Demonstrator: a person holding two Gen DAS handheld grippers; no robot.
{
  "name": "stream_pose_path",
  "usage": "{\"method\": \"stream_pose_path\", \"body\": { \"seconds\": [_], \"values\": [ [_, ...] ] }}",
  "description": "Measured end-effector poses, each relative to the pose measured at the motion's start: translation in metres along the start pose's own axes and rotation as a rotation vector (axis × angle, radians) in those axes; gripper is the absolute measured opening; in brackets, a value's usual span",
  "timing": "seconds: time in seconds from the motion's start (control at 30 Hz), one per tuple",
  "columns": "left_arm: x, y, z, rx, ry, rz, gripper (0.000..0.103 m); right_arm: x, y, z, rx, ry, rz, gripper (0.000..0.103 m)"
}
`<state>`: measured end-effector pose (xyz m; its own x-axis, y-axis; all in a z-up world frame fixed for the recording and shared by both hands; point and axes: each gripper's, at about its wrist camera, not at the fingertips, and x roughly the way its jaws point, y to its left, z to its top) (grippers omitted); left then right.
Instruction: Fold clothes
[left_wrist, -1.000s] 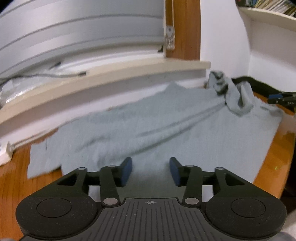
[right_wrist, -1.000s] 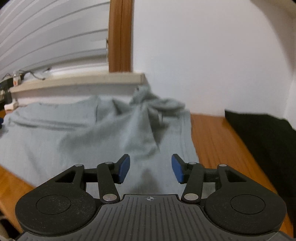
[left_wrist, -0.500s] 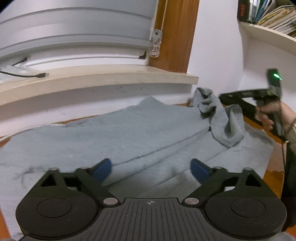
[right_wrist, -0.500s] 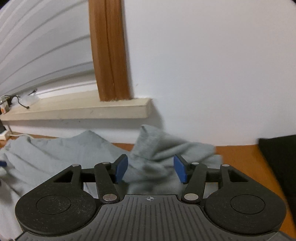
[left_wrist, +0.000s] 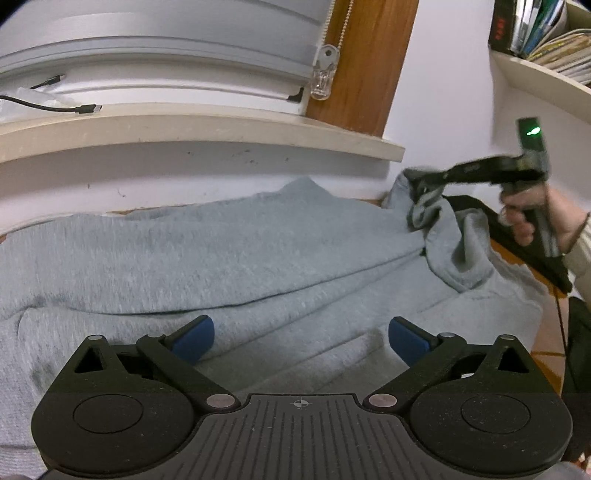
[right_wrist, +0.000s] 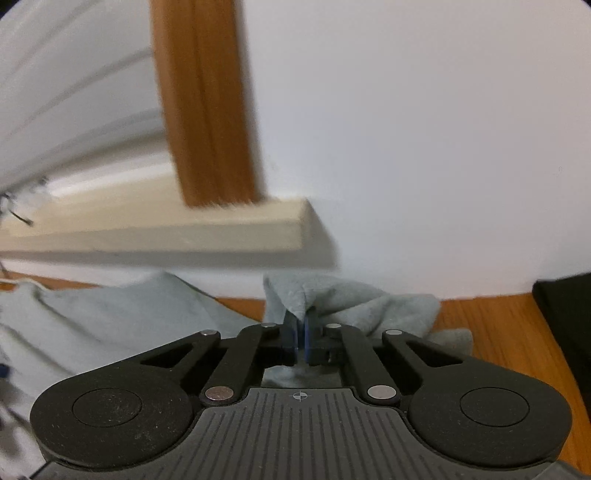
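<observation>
Right gripper (right_wrist: 300, 338) has just closed: its jaws pinch a raised fold of the grey garment (left_wrist: 236, 258) at the bunched far right corner, close under the end of the window sill (right_wrist: 236, 236). The left-wrist view confirms it, showing the tool's tip buried in that bunch, with the person's hand (left_wrist: 524, 210) on the handle. Left gripper (left_wrist: 301, 334) has just spread wide and holds nothing; it hovers over the near edge of the garment, cloth showing between the blue pads (left_wrist: 194, 338) but not pressed by them.

The garment lies spread across the wooden table (right_wrist: 498, 325), its far edge against the wall, with long creases running left to right.

We judge the step in hand to be unbunching the far right portion. To do it well, we draw the pinched cloth up and outward slowly, away from the wall, so the bunch opens without dragging the body. We lower the wide left tool onto the near hem and close on a single layer. We keep clear of the dark cloth (right_wrist: 565, 325) at the right.
</observation>
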<state>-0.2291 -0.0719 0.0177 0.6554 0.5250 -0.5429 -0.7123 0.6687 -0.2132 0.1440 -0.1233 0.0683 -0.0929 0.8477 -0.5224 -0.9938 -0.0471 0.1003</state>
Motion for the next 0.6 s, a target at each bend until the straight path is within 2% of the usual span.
{"method": "stream_pose_path", "body": {
  "seconds": [0.13,0.27,0.4,0.5,0.57,0.6],
  "values": [
    [0.001,-0.001,0.001,0.003,0.007,0.009,0.101,-0.031,0.027,0.015,-0.022,-0.053,0.118,0.003],
    [0.002,-0.002,0.001,0.0,0.012,0.015,0.101,-0.064,0.072,0.027,-0.056,-0.096,0.286,0.003],
    [0.002,-0.001,0.0,-0.003,0.014,0.017,0.101,-0.076,0.118,0.027,-0.127,-0.091,0.416,0.004],
    [0.001,-0.001,0.001,-0.005,0.015,0.016,0.101,-0.069,0.137,0.017,-0.167,-0.053,0.445,0.013],
    [0.0,-0.002,0.001,-0.006,0.016,0.015,0.101,-0.068,0.135,0.01,-0.17,-0.041,0.439,0.032],
    [0.0,-0.001,0.001,-0.007,0.017,0.014,0.102,-0.068,0.129,0.005,-0.162,-0.044,0.433,0.035]
  ]
}}
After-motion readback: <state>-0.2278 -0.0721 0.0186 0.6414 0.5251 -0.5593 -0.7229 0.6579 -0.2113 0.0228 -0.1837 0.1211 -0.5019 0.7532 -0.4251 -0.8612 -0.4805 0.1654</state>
